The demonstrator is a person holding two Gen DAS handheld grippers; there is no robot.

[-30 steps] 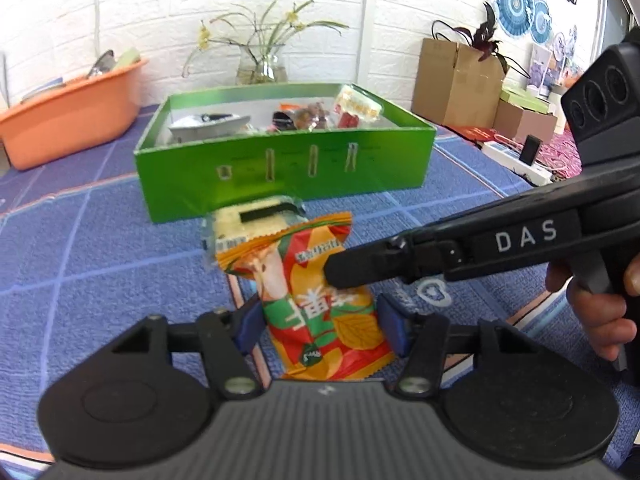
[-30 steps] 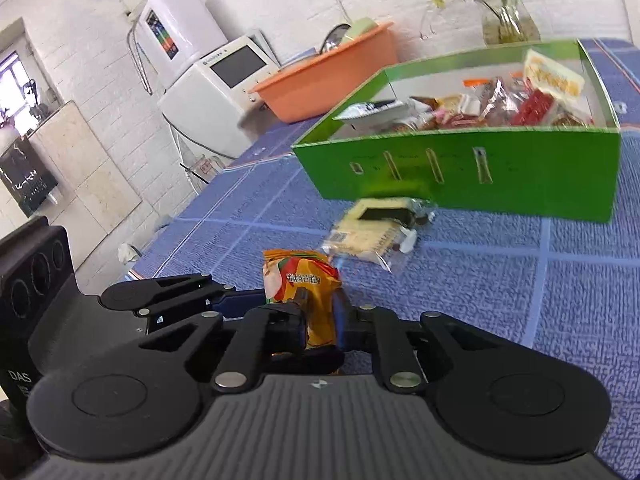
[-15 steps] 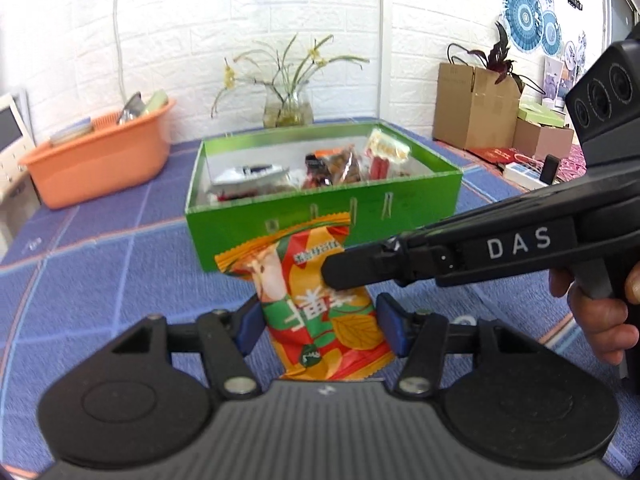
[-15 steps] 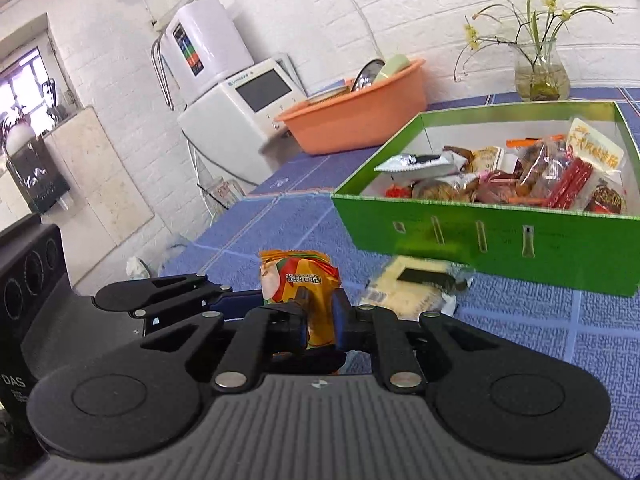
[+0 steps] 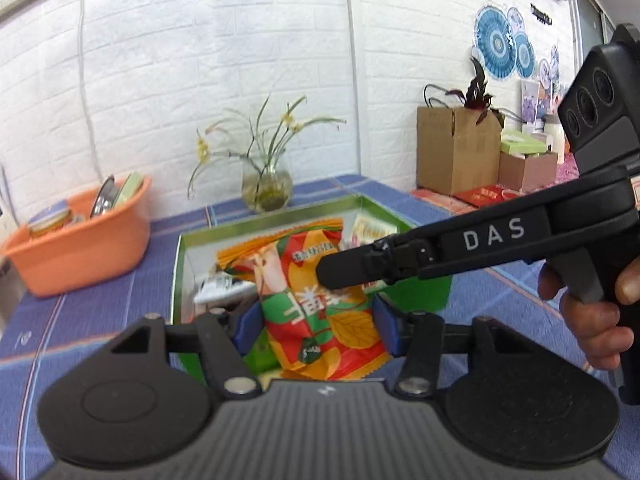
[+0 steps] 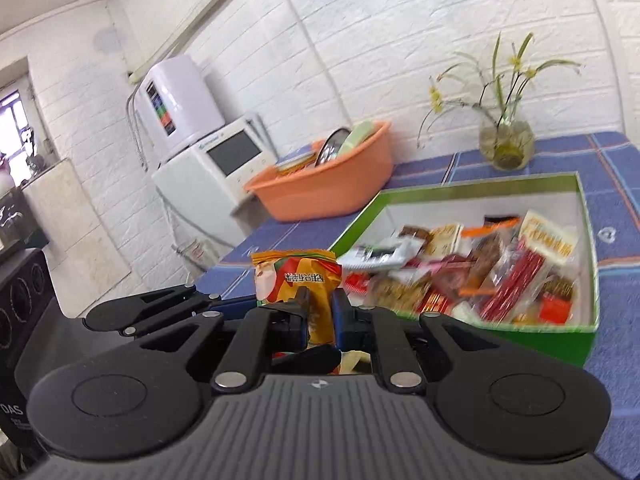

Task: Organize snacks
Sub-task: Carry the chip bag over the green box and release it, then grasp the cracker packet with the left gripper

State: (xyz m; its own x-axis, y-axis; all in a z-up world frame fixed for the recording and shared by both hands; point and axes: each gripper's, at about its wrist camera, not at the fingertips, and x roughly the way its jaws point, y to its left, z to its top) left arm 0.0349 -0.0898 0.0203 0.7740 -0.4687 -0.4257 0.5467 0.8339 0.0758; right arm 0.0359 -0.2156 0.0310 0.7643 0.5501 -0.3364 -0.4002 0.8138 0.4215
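Note:
An orange, red and green snack packet [image 5: 316, 300] is held in the air in front of the green box [image 5: 178, 264]. My left gripper [image 5: 314, 326] has its blue pads on the packet's two sides. My right gripper [image 6: 320, 314] is shut on the same packet [image 6: 300, 284], and its black fingers cross the left wrist view [image 5: 360, 268]. The green box [image 6: 480, 190] holds several wrapped snacks [image 6: 500, 268]. The left gripper's fingers show at left in the right wrist view [image 6: 160, 304].
An orange basin [image 5: 76, 248] with dishes stands left of the box on the blue tablecloth [image 5: 100, 320]. A glass vase with flowers [image 5: 266, 188] is behind the box. Cardboard boxes [image 5: 456, 148] stand at the right. A white appliance [image 6: 208, 168] stands off the table's left end.
Both grippers have lifted the packet off the tablecloth and carried it toward and above the green box. The clear-wrapped snack that lay by the box is out of view.

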